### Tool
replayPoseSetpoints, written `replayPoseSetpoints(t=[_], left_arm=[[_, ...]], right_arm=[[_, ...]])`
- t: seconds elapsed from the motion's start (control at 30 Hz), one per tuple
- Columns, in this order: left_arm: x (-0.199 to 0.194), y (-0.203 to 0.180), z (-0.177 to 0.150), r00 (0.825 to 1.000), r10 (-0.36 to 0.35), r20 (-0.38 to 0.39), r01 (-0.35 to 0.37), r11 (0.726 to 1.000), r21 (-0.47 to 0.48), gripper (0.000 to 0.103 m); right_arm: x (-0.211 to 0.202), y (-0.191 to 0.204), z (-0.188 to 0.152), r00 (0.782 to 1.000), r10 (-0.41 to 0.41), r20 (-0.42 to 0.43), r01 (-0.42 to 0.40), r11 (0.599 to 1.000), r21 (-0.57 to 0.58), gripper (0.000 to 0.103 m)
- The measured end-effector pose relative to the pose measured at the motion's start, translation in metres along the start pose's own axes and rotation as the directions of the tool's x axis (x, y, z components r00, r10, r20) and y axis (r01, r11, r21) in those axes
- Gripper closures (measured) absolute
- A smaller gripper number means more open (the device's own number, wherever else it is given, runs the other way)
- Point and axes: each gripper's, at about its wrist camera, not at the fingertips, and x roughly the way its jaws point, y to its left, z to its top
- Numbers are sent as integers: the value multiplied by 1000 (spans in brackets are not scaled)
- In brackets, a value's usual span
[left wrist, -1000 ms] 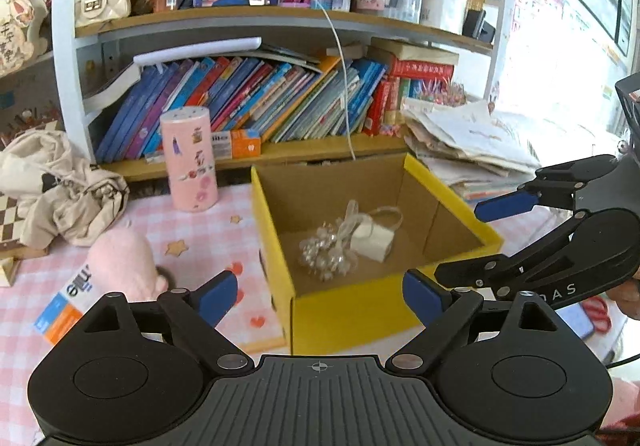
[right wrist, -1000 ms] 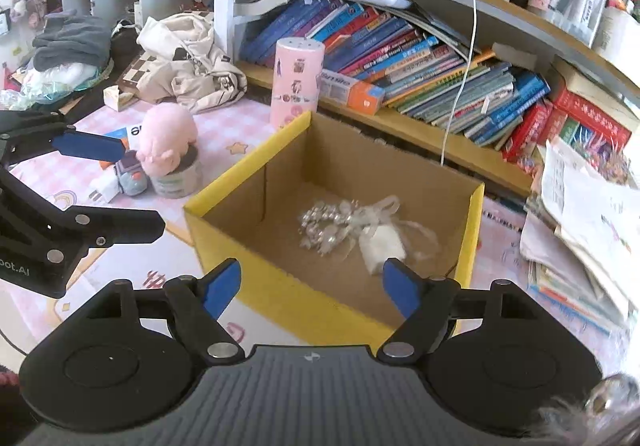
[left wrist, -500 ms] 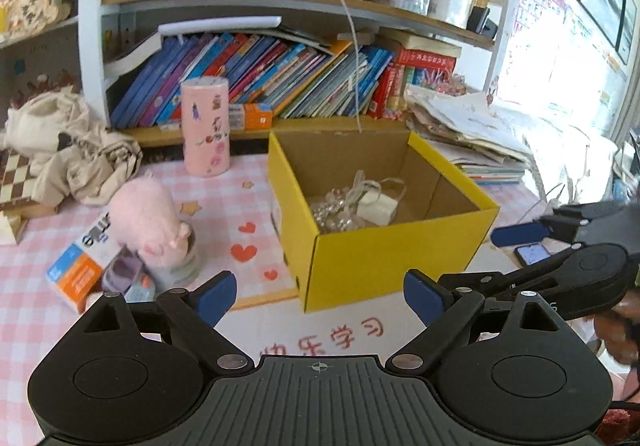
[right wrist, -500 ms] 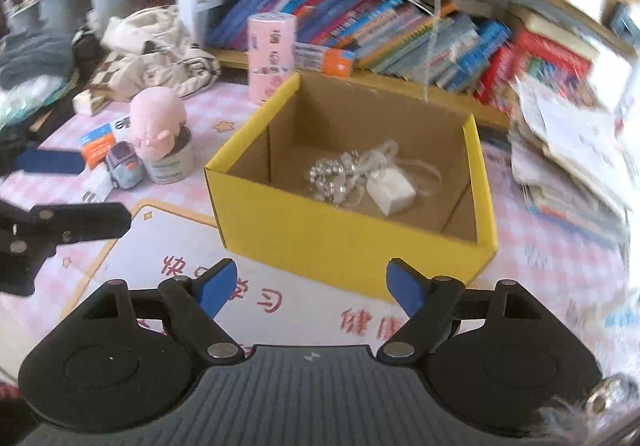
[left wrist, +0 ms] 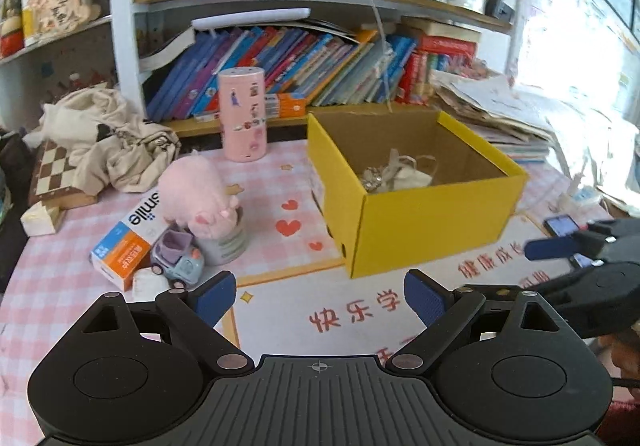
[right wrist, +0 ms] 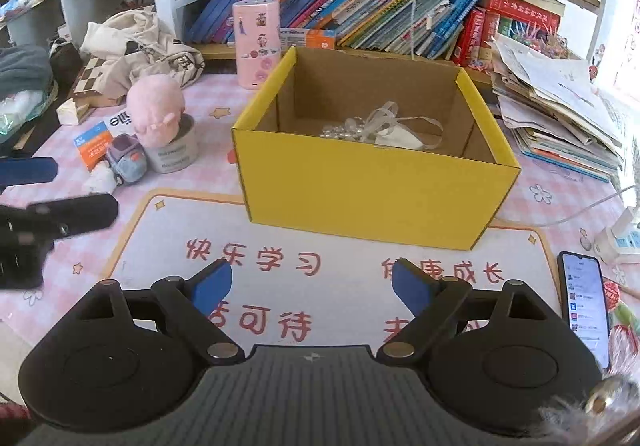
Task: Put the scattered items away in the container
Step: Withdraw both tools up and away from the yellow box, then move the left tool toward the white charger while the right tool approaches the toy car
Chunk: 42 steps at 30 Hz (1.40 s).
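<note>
A yellow cardboard box [left wrist: 432, 234] [right wrist: 372, 185] stands open on the table with a beaded ribbon bundle [left wrist: 394, 175] [right wrist: 376, 129] inside. Left of it lie a pink plush toy [left wrist: 196, 197] [right wrist: 156, 113] on a tin can [left wrist: 224, 242] [right wrist: 174, 155], a small toy car [left wrist: 178, 260] [right wrist: 126, 159] and an orange and white carton [left wrist: 128, 246] [right wrist: 94, 141]. My left gripper [left wrist: 320, 292] is open and empty, in front of the box. My right gripper [right wrist: 312, 282] is open and empty, also in front of the box.
A pink cylinder [left wrist: 243, 113] [right wrist: 256, 41] stands behind the box by the bookshelf. A chessboard and crumpled cloth [left wrist: 108, 149] lie far left. A paper stack [right wrist: 560, 109] sits right. A phone [right wrist: 586, 300] and a power strip [right wrist: 618, 238] lie at the right.
Both grippers have pulled back from above the box toward the table's front. The box now appears farther away. Both stay open and empty.
</note>
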Motion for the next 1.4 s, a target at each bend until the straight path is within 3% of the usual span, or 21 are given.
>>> replayPoseSetpoints(t=[0.7, 1.4], left_arm=[[-17, 47, -35, 998, 38, -57, -44, 992, -120, 10], [-38, 93, -49, 994, 104, -43, -110, 977, -184, 9]], right_arm=[[12, 63, -7, 995, 76, -60, -82, 990, -115, 13], [20, 115, 2, 991, 121, -59, -130, 972, -194, 13]])
